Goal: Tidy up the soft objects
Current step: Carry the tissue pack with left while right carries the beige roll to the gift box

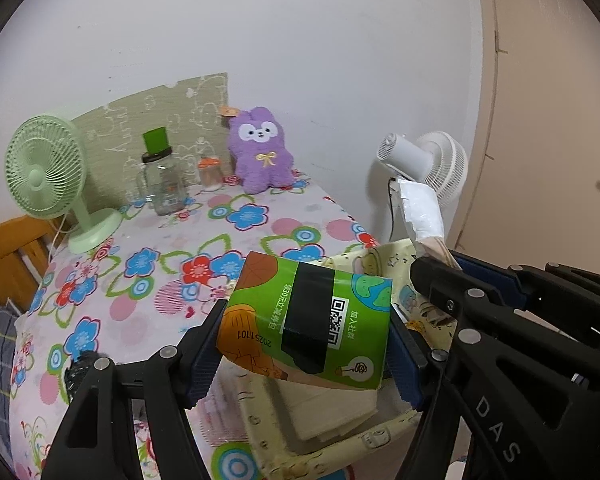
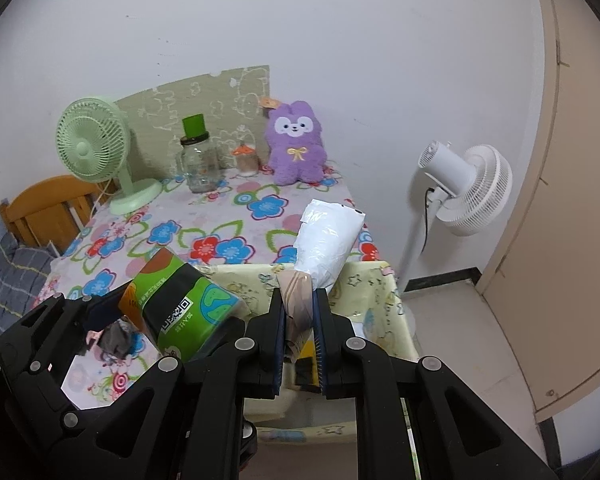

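My left gripper (image 1: pixel 306 354) is shut on a green tissue pack (image 1: pixel 308 316) with a black band and QR code, held above a pale yellow fabric bin (image 1: pixel 268 436). The pack also shows in the right wrist view (image 2: pixel 180 308). My right gripper (image 2: pixel 300 316) is shut on the narrow end of a white plastic-wrapped pack (image 2: pixel 328 244), held over the same bin (image 2: pixel 376 296); this pack shows in the left wrist view (image 1: pixel 420 212). A purple plush bunny (image 1: pixel 260 152) sits at the table's far edge against the wall, also in the right wrist view (image 2: pixel 296 144).
The table has a flowered cloth (image 1: pixel 172 264). On it stand a green desk fan (image 1: pixel 48 176), a glass jar with a green lid (image 1: pixel 162 176) and a small orange-lidded jar (image 1: pixel 211 174). A white floor fan (image 2: pixel 464 188) stands right of the table. A wooden chair (image 2: pixel 48 208) is at left.
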A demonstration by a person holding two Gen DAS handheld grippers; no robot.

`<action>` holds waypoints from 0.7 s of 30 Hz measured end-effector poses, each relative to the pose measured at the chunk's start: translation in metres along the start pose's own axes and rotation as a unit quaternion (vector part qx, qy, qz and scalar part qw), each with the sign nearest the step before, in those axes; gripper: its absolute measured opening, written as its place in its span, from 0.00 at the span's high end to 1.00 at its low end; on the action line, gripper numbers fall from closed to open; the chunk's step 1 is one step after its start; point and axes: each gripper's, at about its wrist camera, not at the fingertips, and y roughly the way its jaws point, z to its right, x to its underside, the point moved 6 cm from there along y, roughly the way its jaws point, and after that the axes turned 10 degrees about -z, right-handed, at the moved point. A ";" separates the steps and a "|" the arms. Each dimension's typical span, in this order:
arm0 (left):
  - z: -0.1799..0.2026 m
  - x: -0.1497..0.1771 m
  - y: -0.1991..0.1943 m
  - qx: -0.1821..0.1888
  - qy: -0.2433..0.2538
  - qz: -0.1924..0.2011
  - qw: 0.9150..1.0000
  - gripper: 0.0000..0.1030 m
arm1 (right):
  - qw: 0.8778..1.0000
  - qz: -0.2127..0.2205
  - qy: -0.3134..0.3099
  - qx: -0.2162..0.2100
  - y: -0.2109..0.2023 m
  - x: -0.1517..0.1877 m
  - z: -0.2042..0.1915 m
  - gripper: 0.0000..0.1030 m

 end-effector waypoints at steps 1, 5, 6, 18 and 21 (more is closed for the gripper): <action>0.003 0.000 0.003 0.001 0.003 -0.003 1.000 0.28 | 1.000 -0.003 0.002 0.000 0.003 0.001 0.003 0.85; 0.012 -0.001 0.015 0.008 0.013 -0.016 1.000 0.28 | 1.000 -0.014 0.008 0.000 0.013 0.002 0.012 0.85; 0.013 -0.002 0.018 0.008 0.015 -0.019 1.000 0.28 | 1.000 -0.016 0.009 0.000 0.015 0.002 0.014 0.85; 0.022 0.001 0.043 0.010 0.040 -0.051 0.998 0.18 | 0.999 -0.047 0.011 -0.004 0.041 0.008 0.025 0.85; 0.020 0.001 0.045 0.007 0.043 -0.056 0.997 0.13 | 0.999 -0.051 0.008 -0.010 0.045 0.010 0.024 0.85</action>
